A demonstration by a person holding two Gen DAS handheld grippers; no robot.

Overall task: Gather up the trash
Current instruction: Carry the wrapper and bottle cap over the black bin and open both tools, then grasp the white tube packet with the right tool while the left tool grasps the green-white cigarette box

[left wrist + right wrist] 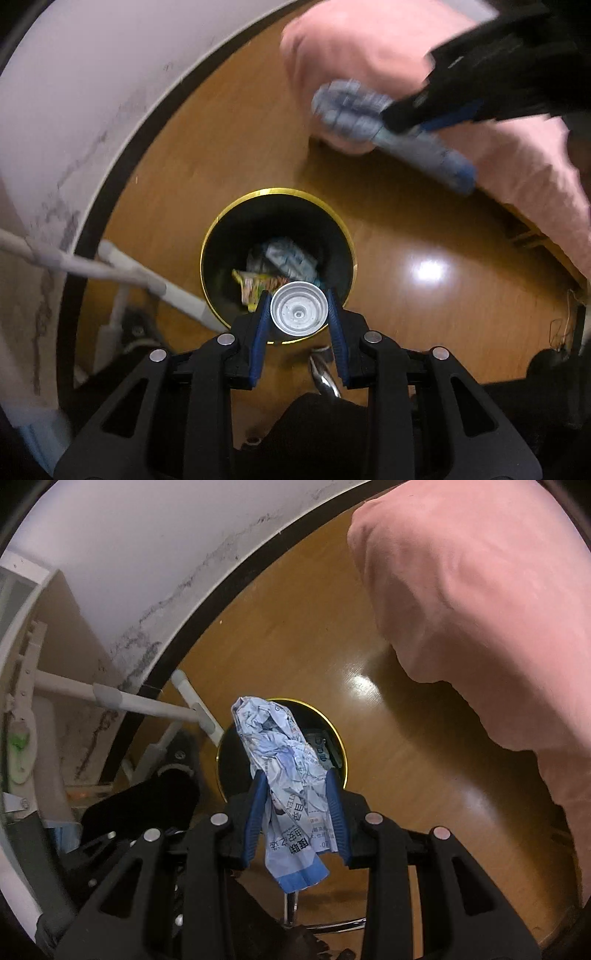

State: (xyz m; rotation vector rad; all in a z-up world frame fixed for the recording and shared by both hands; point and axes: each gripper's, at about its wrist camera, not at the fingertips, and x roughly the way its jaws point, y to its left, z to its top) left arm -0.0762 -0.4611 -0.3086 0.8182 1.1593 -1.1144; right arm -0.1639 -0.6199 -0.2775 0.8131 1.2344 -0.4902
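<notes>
My left gripper [299,312] is shut on a silver metal can [299,313], seen end-on, held above the near rim of a black trash bin with a gold rim [221,225]. The bin holds crumpled paper and a yellow wrapper [255,286]. My right gripper [297,794] is shut on a crumpled blue-and-white printed paper [284,760], held above the same bin [338,734]. In the left wrist view the right gripper [406,122] shows blurred at the upper right with the paper [351,110].
The bin stands on a wooden floor [424,221]. Pink bedding [480,609] hangs at the right. A white wall with a black baseboard [207,620] curves along the left. White chair legs [122,273] and a black shoe [177,753] lie left of the bin.
</notes>
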